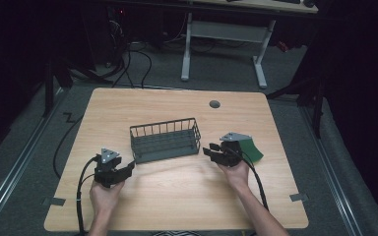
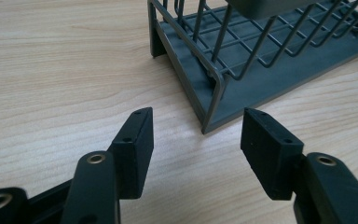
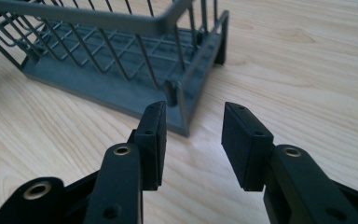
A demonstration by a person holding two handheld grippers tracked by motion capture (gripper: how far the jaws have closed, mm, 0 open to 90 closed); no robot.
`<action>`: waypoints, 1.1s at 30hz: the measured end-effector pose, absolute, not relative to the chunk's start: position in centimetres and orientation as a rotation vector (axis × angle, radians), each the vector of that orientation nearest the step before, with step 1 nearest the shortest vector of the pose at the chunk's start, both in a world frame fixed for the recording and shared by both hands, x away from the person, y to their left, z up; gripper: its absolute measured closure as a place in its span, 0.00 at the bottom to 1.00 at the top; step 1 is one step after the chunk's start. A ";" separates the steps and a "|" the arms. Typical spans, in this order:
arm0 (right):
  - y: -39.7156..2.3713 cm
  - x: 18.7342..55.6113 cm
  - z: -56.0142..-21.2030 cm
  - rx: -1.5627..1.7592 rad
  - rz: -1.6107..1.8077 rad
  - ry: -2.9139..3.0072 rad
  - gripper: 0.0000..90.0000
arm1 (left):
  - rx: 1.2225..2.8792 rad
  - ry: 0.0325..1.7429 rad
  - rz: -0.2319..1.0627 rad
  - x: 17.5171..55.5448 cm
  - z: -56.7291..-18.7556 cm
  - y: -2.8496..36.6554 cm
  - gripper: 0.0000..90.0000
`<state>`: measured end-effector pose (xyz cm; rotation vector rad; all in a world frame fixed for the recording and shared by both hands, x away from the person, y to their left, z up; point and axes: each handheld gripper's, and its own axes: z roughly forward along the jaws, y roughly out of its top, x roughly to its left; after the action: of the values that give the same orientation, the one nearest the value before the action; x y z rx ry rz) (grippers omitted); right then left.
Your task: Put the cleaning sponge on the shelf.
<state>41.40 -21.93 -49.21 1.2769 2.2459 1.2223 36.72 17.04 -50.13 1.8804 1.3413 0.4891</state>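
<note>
A grey wire basket (image 1: 165, 139) with a solid flat base sits mid-table on pale wood-grain table (image 1: 177, 196). The left gripper (image 1: 123, 169) at its 8 o'clock and the right gripper (image 1: 210, 150) at 3 o'clock both hold blocky matte-black jaws spread, empty.

A wire basket (image 1: 165, 139) sits mid-desk (image 1: 177, 196), nearer the far edge. The left gripper (image 1: 126, 169) lies off its near-left corner, the right gripper (image 1: 211, 150) off its right end. A grommet hole (image 1: 214, 104) lies by the far edge.
</note>
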 end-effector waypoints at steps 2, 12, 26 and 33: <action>-21.3 41.9 -49.3 1.276 1.210 2.256 0.70 | 1.877 1.354 0.484 37.1 -50.2 17.0 0.52; -19.6 42.9 -49.7 1.281 1.209 2.247 0.78 | 1.904 1.322 0.518 37.9 -50.1 15.7 0.63; -19.5 43.2 -50.3 1.265 1.150 2.262 0.88 | 1.905 1.330 0.492 38.6 -50.8 15.3 0.81; -19.2 43.1 -50.5 1.235 1.123 2.276 0.93 | 1.906 1.324 0.489 38.6 -51.0 15.1 0.90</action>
<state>43.15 -19.21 -50.52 1.2346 2.2755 1.1227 38.64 15.06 -50.98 1.9055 1.3242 0.4886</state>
